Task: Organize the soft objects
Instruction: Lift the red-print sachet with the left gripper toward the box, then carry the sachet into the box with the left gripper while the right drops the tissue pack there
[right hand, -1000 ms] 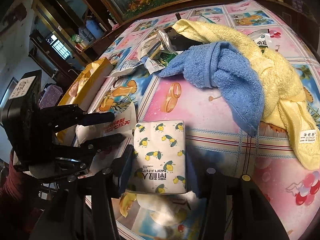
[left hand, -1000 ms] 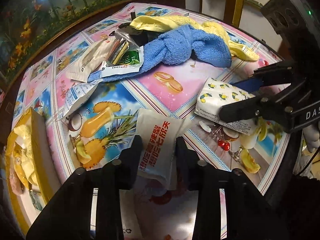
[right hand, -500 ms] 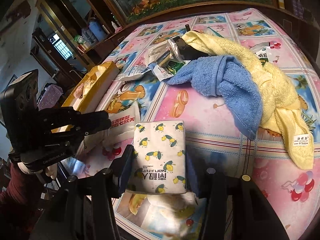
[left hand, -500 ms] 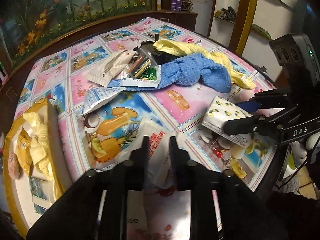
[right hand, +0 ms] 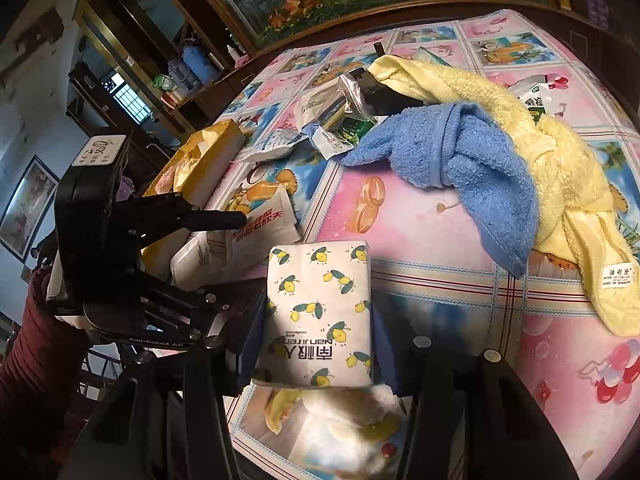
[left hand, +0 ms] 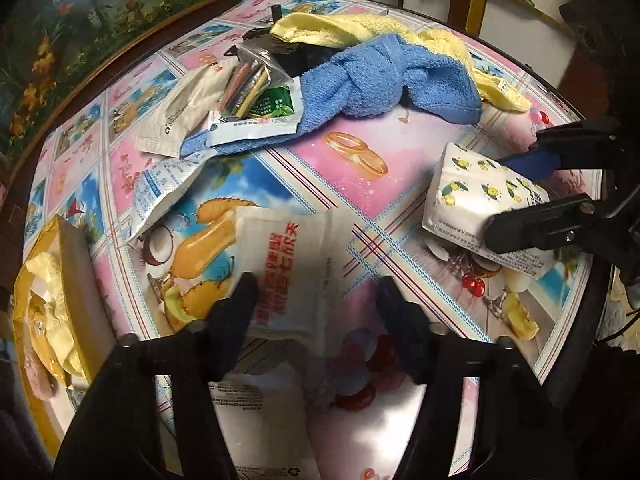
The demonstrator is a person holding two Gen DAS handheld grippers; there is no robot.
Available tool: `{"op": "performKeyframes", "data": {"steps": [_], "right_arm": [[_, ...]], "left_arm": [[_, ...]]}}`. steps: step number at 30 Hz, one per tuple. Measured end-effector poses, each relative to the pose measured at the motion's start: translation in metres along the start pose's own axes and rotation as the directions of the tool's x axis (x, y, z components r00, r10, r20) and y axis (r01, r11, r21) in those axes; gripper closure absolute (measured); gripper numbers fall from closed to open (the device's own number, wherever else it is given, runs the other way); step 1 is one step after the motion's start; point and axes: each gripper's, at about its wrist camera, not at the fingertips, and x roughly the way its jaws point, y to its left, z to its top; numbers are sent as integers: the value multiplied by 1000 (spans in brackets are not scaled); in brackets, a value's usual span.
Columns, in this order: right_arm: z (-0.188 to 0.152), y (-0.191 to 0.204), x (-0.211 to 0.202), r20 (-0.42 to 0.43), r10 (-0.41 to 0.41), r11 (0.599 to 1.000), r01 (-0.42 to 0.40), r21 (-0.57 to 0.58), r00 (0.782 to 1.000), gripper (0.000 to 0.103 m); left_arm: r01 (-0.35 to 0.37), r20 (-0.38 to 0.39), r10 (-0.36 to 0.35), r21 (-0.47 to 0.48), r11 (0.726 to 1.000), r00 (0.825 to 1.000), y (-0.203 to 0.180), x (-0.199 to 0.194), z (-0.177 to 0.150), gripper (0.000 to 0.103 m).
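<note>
On desk:
left gripper (left hand: 314, 292): fingers closing, white pack (left hand: 288, 272) between, right finger clear of it
right gripper (right hand: 320, 320): clenched on tissue pack (right hand: 318, 312), near desk (right hand: 400, 200) edge
towels (right hand: 472, 152): heaped behind

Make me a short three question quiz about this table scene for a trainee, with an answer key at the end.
1. True or false: the right gripper is clamped on the lemon-print tissue pack.
2. Which towel lies partly over the other? A) the blue towel over the yellow towel B) yellow over blue
3. Fill in: the white packet with red lettering sits between the fingers of the ____ gripper, whose jaws are closing.

Key: 1 true; 2 A; 3 left.
</note>
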Motion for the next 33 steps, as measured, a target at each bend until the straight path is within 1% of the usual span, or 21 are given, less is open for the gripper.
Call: {"op": "performKeyframes", "data": {"steps": [1, 2, 4, 5, 7, 10, 11, 13, 14, 15, 16, 18, 20, 22, 23, 24, 25, 26, 27, 31, 33], "right_arm": [[0, -1, 1, -2, 5, 1000, -5, 3, 1000, 54], [-1, -2, 1, -3, 8, 1000, -8, 7, 1000, 54], [-1, -4, 2, -8, 11, 1000, -11, 14, 1000, 54], [-1, -4, 1, -7, 12, 1000, -12, 15, 1000, 54], [-2, -4, -2, -1, 10, 1000, -10, 12, 1000, 54], [-3, -5, -7, 13, 6, 1000, -6, 5, 1000, 54], [-3, -5, -7, 14, 8, 1000, -8, 6, 1000, 54], [-3, -7, -6, 13, 9, 1000, -10, 12, 1000, 54], [-3, -8, -6, 13, 11, 1000, -11, 15, 1000, 54], [-3, -7, -5, 14, 14, 1000, -14, 16, 1000, 54], [-2, -8, -4, 15, 16, 1000, -17, 15, 1000, 54], [-2, -7, -4, 17, 22, 1000, -23, 13, 1000, 54], [-2, -8, -4, 19, 27, 1000, -28, 15, 999, 54], [-1, -9, -4, 24, 31, 999, -31, 17, 999, 53], [-1, -10, -4, 25, 32, 999, -33, 19, 999, 54], [-1, -11, -4, 26, 34, 999, -34, 22, 999, 54], [-1, -12, -5, 26, 36, 999, -37, 24, 999, 54], [-1, -13, -5, 26, 39, 999, -40, 25, 999, 54], [-1, -13, -5, 27, 41, 999, -41, 26, 999, 54], [-1, -18, -4, 24, 46, 998, -47, 38, 999, 54], [-2, -18, -4, 28, 44, 998, -45, 36, 999, 54]], "left_arm": [[-16, -2, 16, -15, 1000, 1000, 3, -1, 2, 71], [-3, -4, 3, -44, 999, 1000, 9, -1, 4, 78], [58, 3, -58, -105, 993, 998, 19, -5, 4, 85], [67, 4, -67, -114, 991, 998, 20, -4, 3, 95], [97, 22, -95, -131, 987, 995, 21, -9, 1, 96], [178, 98, -164, -162, 971, 982, 25, -24, -1, 96], [177, 113, -160, -160, 971, 981, 25, -29, 1, 94], [93, 115, -77, -138, 986, 990, 24, -36, 4, 74], [31, 107, -18, -121, 992, 994, 24, -34, 7, 47], [-26, 98, 36, -101, 994, 995, 24, -30, 9, 31], [-39, 86, 46, -80, 996, 995, 26, -22, 11, 31], [1, 26, 0, -49, 999, 1000, 27, -4, 15, 31], [20, -42, -20, -19, 1000, 999, 26, 19, 15, 31], [90, -48, -92, -39, 995, 995, 27, 29, 18, 28], [105, -48, -107, -53, 993, 993, 27, 33, 20, 23], [102, -52, -105, -55, 993, 993, 26, 36, 23, 24], [109, -53, -111, -51, 993, 992, 23, 36, 24, 29], [125, -45, -127, -35, 991, 991, 18, 34, 25, 49], [139, -43, -140, -18, 990, 989, 13, 32, 26, 59], [131, -41, -131, -16, 991, 990, 3, 30, 28, 62], [158, -27, -159, -37, 987, 987, 0, 26, 25, 64]]}}
